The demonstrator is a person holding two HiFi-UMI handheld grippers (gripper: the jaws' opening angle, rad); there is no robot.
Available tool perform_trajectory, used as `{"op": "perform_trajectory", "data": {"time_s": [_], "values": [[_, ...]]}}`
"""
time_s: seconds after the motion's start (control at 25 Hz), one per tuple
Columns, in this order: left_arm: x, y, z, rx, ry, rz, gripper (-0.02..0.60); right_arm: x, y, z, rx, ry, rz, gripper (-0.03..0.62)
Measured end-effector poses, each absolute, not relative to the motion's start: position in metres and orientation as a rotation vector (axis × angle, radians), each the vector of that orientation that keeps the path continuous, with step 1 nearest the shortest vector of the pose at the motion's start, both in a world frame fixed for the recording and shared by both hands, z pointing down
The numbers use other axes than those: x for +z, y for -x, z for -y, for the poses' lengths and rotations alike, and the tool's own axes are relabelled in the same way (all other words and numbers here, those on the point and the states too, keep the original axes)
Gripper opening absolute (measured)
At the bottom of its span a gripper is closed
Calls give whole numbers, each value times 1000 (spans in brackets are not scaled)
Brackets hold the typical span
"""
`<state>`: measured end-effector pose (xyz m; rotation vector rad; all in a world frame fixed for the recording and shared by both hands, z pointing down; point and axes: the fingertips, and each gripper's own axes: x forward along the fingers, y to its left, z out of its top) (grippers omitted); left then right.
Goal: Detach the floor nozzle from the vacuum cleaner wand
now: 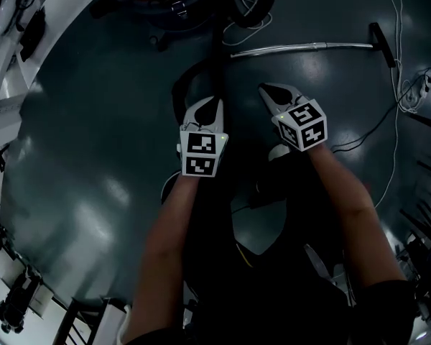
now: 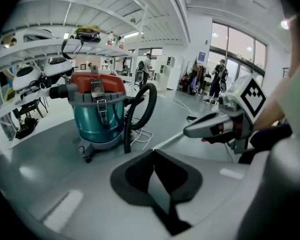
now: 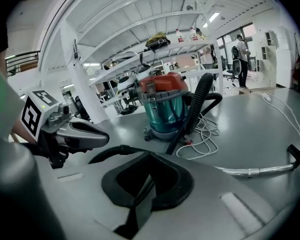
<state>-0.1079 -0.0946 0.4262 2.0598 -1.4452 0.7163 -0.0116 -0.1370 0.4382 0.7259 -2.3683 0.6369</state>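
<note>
Both tongs are hanging side by side in the middle of the head view above the dark grey glossy floor (image 1: 93,157). The left gripper (image 1: 207,108) and the right gripper (image 1: 271,92) are each showing their jaws pressed together with nothing between them, and their own views are showing the same empty, closed tips. The black floor nozzle (image 1: 383,45) is sitting on the right end of the long silver metal wand (image 1: 302,48), which is lying flat on the floor in the upper right of the head view, well apart from both grippers. In the right gripper view the same tube is running along the lower right and the nozzle is showing at the right edge. The teal drum vacuum cleaner with a red lid (image 3: 165,106) is standing in the middle of that frame, with a black ribbed hose (image 3: 200,101) arching off it and a white cable (image 3: 205,139) looping on the floor below. The nozzle appears to be joined to the wand, so this is looking like the approach, with no contact made. The next move is probably calling for both pairs of jaws to open, one to clamp the tube near the joint and the other to take the nozzle's neck and pull along the tube's line; whether a latch is holding the joint cannot be made out
</note>
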Motion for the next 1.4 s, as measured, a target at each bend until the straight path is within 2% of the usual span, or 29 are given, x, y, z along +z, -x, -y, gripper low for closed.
{"op": "perform_trajectory", "data": {"time_s": [0.24, 0.56, 1.12, 1.4], "values": [[470, 109, 129, 729, -2174, 1423, 9, 486, 33, 150, 641, -681, 2418, -3], [532, 91, 150, 754, -2319, 1322, 9, 546, 53, 169, 464, -402, 2478, -3], [568, 79, 169, 670, -2470, 1152, 9, 604, 63, 178, 201, -58, 2511, -3], [618, 92, 162, 718, -2434, 1161, 9, 646, 58, 187, 262, -215, 2507, -3]]}}
